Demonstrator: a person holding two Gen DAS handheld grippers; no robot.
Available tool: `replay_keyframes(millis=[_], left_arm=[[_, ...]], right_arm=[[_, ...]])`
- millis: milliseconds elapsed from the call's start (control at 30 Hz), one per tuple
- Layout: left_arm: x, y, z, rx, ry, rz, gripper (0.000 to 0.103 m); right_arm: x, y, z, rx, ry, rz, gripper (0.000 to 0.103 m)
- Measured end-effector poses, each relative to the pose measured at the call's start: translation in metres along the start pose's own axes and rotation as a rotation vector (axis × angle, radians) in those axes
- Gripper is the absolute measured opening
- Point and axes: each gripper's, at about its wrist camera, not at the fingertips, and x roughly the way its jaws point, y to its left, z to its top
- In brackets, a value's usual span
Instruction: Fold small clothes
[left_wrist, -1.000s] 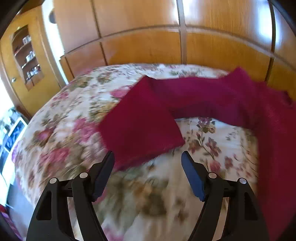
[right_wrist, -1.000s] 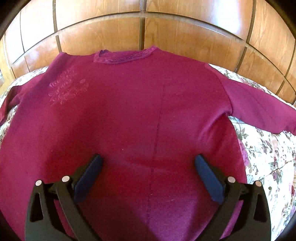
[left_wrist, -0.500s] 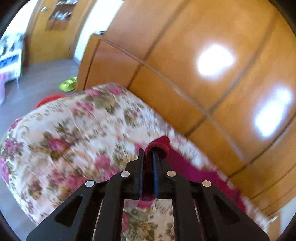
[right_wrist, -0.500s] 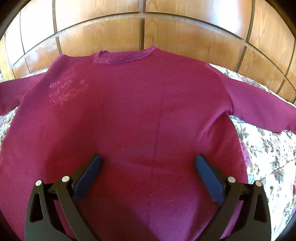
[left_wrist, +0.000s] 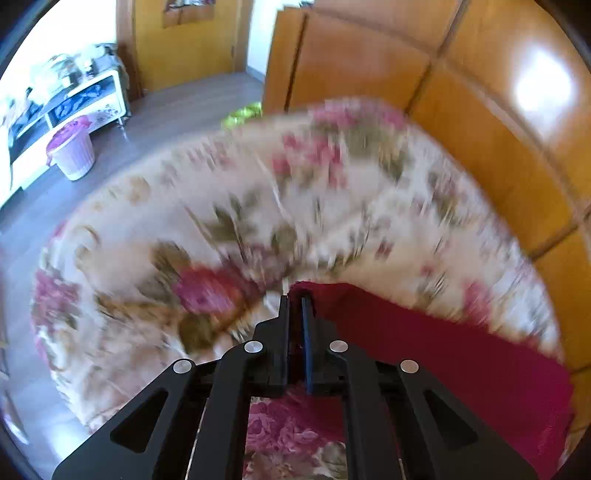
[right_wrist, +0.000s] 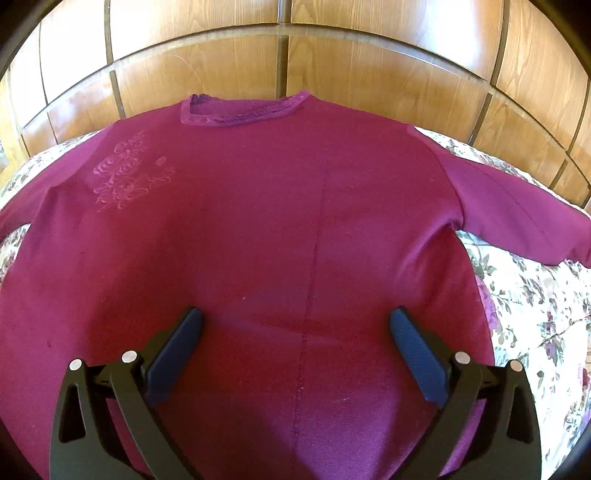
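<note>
left gripper clamped on magenta knit sweater sleeve end | right gripper spread wide above sweater's lower body

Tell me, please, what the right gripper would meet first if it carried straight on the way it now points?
Most likely the front of the maroon sweater, spread flat on the floral bedspread; the open right gripper points down at it, though the gap is hard to judge.

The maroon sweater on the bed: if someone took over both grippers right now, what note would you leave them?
Left gripper: shut on the end of the sweater's sleeve, stretched over the floral bedspread.
Right gripper: open, hovering over the maroon sweater, holding nothing.
Sweater lies flat, neckline toward the wooden panels, other sleeve spread out.
Done: one sleeve gripped.
Left: no fold visible yet; fold in both sleeves, then the body.
</note>
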Motion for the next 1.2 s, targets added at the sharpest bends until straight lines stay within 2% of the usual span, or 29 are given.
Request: replay_keyframes(millis=[33,67,167,233,300,400,500,567,633,700,733,800,867,933,967,1100,1167,1200], left_arm=[[0.002,-0.003,-0.003,0.015,-0.010,0.019,0.006],[-0.001,-0.006,-0.005,0.029,-0.030,0.035,0.012],[-0.024,-0.010,-0.013,0.018,-0.092,0.079,0.063],[-0.047,-0.012,-0.024,0.020,-0.171,0.035,0.064],[-0.079,-0.030,-0.049,0.085,-0.221,-0.028,0.064],[-0.117,-0.061,-0.095,0.164,-0.258,-0.179,0.064],[-0.147,-0.118,-0.170,0.321,-0.233,-0.373,0.064],[-0.153,-0.150,-0.211,0.397,-0.182,-0.471,0.064],[-0.159,-0.184,-0.261,0.506,-0.126,-0.536,0.064],[-0.159,-0.208,-0.303,0.595,-0.072,-0.557,0.064],[-0.158,-0.219,-0.322,0.642,-0.048,-0.564,0.064],[-0.155,-0.233,-0.349,0.712,-0.055,-0.535,0.064],[-0.145,-0.243,-0.366,0.766,-0.039,-0.496,0.064],[-0.136,-0.243,-0.370,0.764,-0.049,-0.480,0.066],[-0.137,-0.241,-0.371,0.759,-0.052,-0.487,0.068],[-0.133,-0.241,-0.374,0.776,-0.068,-0.484,0.072],[-0.132,-0.240,-0.376,0.786,-0.081,-0.471,0.074],[-0.132,-0.241,-0.377,0.790,-0.087,-0.462,0.074]], right_arm=[[0.000,-0.001,0.000,0.000,0.000,0.001,0.101],[0.000,-0.001,0.000,0.000,-0.001,0.002,0.101],[0.001,-0.002,0.000,0.004,-0.003,0.007,0.101],[0.001,-0.002,-0.001,0.004,-0.004,0.008,0.101],[0.001,-0.003,-0.001,0.008,-0.005,0.014,0.101],[0.001,-0.003,-0.001,0.007,-0.005,0.015,0.101],[-0.001,-0.003,-0.001,0.009,-0.001,0.013,0.101],[-0.004,-0.007,0.000,0.025,0.015,0.028,0.101],[-0.013,-0.021,0.001,0.071,0.041,0.078,0.100],[-0.026,-0.046,-0.001,0.136,0.037,0.131,0.090],[-0.031,-0.057,-0.002,0.161,0.036,0.148,0.077],[-0.048,-0.104,-0.006,0.263,0.010,0.170,0.067],[-0.061,-0.153,-0.011,0.357,-0.020,0.119,0.066],[-0.067,-0.199,-0.019,0.452,-0.032,0.101,0.066],[-0.069,-0.233,-0.024,0.515,-0.032,0.056,0.066],[-0.073,-0.324,-0.028,0.614,-0.045,-0.148,0.066],[-0.071,-0.364,-0.022,0.628,-0.041,-0.232,0.074],[-0.069,-0.375,-0.019,0.627,-0.038,-0.252,0.074]])
